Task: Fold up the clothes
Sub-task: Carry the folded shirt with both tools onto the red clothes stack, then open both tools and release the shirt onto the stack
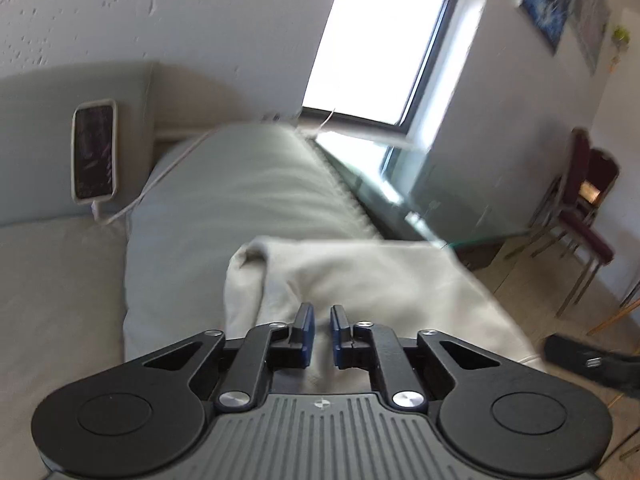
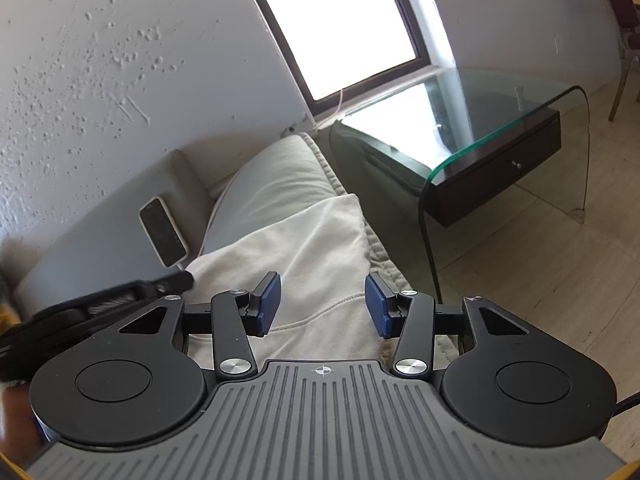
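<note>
A cream garment (image 1: 380, 276) lies draped over the pale sofa armrest (image 1: 240, 184), partly folded, with a rolled edge on its left side. My left gripper (image 1: 322, 312) sits low over its near part, jaws almost together with cloth in the narrow gap. In the right wrist view the same garment (image 2: 304, 240) runs along the armrest (image 2: 276, 176). Above it my right gripper (image 2: 322, 284) hangs open and holds nothing. The dark left gripper (image 2: 176, 280) touches the garment's left edge there.
A phone (image 1: 94, 150) on a white cable (image 1: 160, 184) leans against the sofa back. A glass side table (image 2: 500, 120) with a dark drawer stands right of the armrest. Dark red chairs (image 1: 584, 208) and a black object (image 1: 592, 364) stand on the pale floor.
</note>
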